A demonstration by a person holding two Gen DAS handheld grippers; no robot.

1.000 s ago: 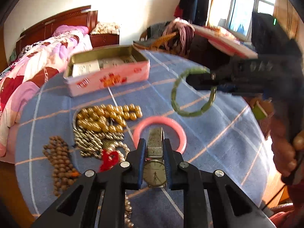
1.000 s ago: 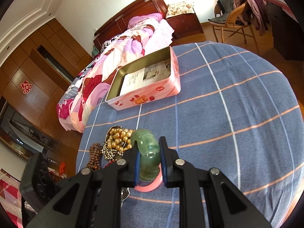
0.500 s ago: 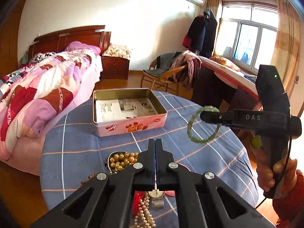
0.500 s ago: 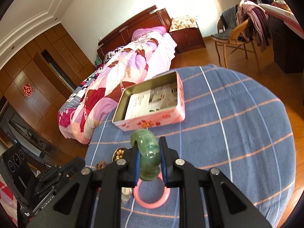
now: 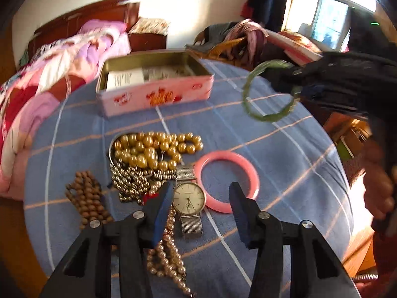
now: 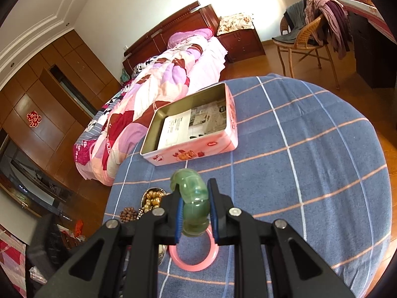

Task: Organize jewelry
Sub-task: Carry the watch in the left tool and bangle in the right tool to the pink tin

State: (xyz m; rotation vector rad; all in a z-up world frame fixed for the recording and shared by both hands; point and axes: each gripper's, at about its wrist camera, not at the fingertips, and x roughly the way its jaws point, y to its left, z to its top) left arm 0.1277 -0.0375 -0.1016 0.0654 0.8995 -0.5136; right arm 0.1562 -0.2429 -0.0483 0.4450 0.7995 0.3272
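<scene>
while the left gripper point(image 5: 201, 198) hangs over the jewelry pile, its jaws have just been opening and stand apart; the wristwatch point(image 5: 189, 198) lies on the tabletop point(image 5: 285, 154) between them, untouched by the pads. going left to right in the left wrist view: brown wooden beads point(image 5: 86, 201), gold pearl beads point(image 5: 148, 149) heaped with metal chains, the wristwatch, then the pink bangle point(image 5: 227, 181), flat on the blue checked cloth just beside the watch. behind the pile stands the open pink tin point(image 5: 153, 94), printed paper inside. at far right the right gripper point(image 6: 194, 213) has its jaws narrow, clamped on the green jade bangle point(image 6: 192, 206), held up off the tabletop, above the pink bangle in the right wrist view.
</scene>
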